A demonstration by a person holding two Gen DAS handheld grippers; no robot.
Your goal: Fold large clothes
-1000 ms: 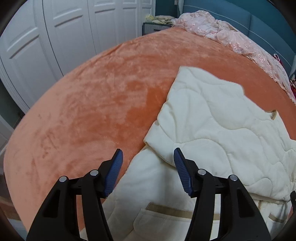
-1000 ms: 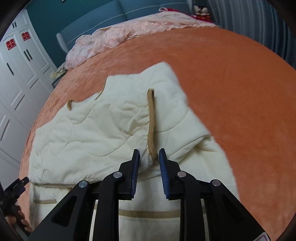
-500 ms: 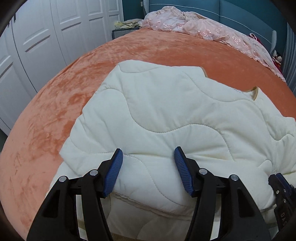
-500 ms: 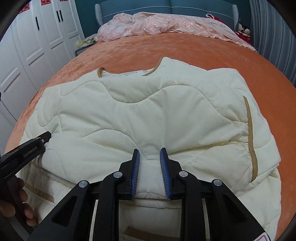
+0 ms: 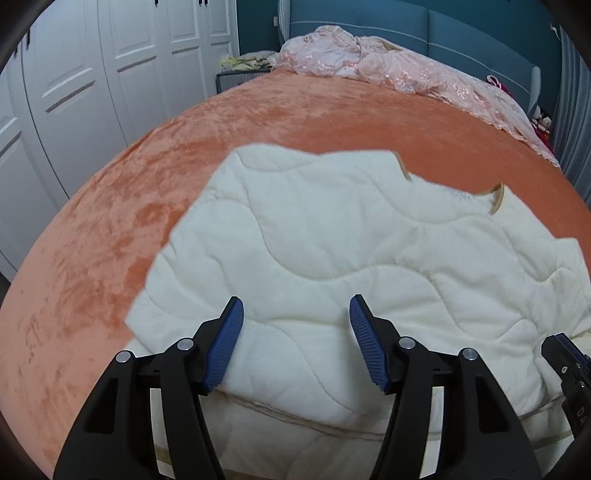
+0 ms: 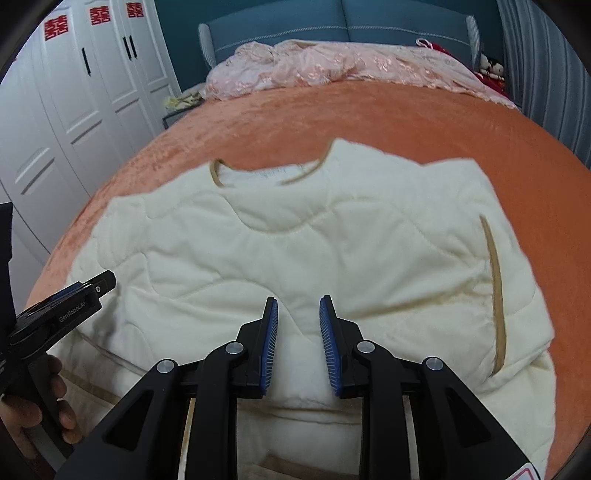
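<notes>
A cream quilted jacket (image 5: pixel 332 229) lies spread on the orange bed blanket (image 5: pixel 147 184), tan-trimmed neckline (image 6: pixel 218 173) at the far end. A sleeve with a tan cuff band (image 6: pixel 495 280) is folded in over its right side. My left gripper (image 5: pixel 295 301) hovers open over the jacket's near left part, nothing between its blue pads. My right gripper (image 6: pixel 298 301) hovers over the near middle with a narrow gap, and no cloth is pinched in it. One finger (image 6: pixel 92 286) of the left gripper shows at the right wrist view's left edge.
A person's hand (image 6: pixel 55 406) holds the left gripper's handle. Crumpled pink bedding (image 5: pixel 388 70) lies along the blue headboard (image 5: pixel 443 22). White wardrobe doors (image 5: pixel 92 92) stand along the left, past the bed's edge. Bare orange blanket (image 6: pixel 369 118) surrounds the jacket.
Both grippers swung in from the jacket's sides and now face along its middle toward the neckline. The right gripper left the tan cuff band, which now lies at the right. Jaw gaps look unchanged.
</notes>
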